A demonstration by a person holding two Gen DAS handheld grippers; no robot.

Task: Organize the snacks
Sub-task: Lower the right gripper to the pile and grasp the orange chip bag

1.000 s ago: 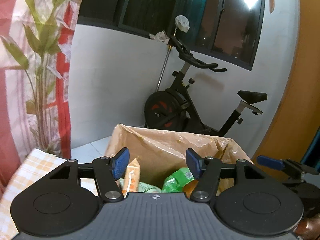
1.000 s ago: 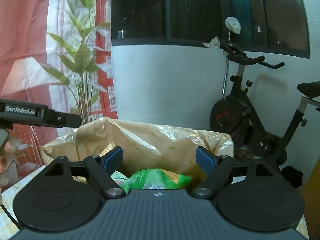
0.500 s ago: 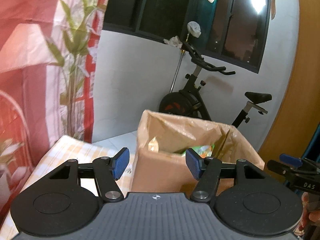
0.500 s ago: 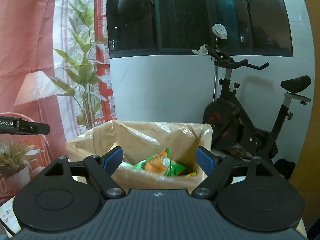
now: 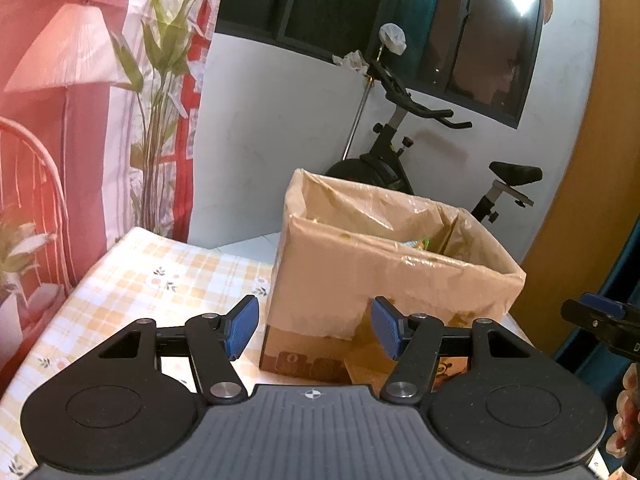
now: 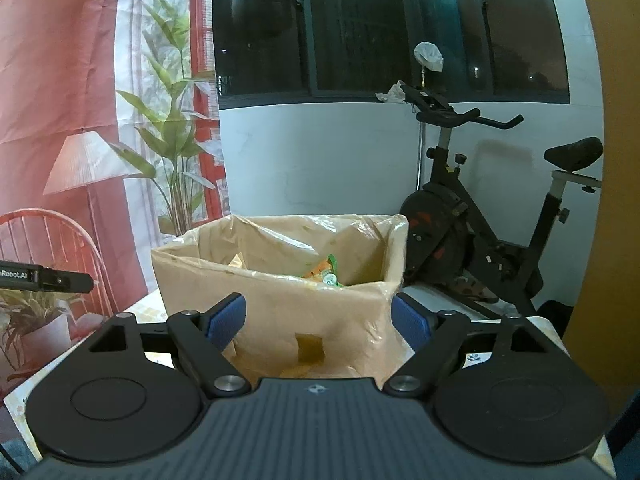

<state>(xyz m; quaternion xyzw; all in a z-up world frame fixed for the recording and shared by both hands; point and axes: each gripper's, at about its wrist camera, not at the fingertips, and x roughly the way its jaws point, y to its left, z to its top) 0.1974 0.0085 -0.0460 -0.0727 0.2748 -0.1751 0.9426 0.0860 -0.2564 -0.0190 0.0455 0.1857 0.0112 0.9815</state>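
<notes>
Nearest, the left gripper [image 5: 313, 328], black with blue pads, is spread wide and holds nothing; its jaws frame the near lower corner of the box without touching it. The right gripper [image 6: 319, 322], of the same build, is likewise spread and empty, level with the box's front wall.

Under both lies the tabletop [image 5: 168, 280], covered in a cream-and-orange checked cloth with small flower prints. On it stands the brown cardboard box lined with a thin tan plastic bag [image 6: 280, 280], the bag folded down over the rim.

Inside, just above the rim line, shows the green-and-orange foil snack packet [image 6: 326, 272]; others may lie below, hidden by the wall.

Handling, as judged: such a packet is probably light, air-filled and crinkly, with a slick film and brittle contents. A grip on the flat sealed edge would likely hold best; a squeeze across the belly risks slipping or crushing. The loose liner could snag a jaw.

Farther off stand a black exercise bike [image 6: 480, 240], a white wall and dark windows.
</notes>
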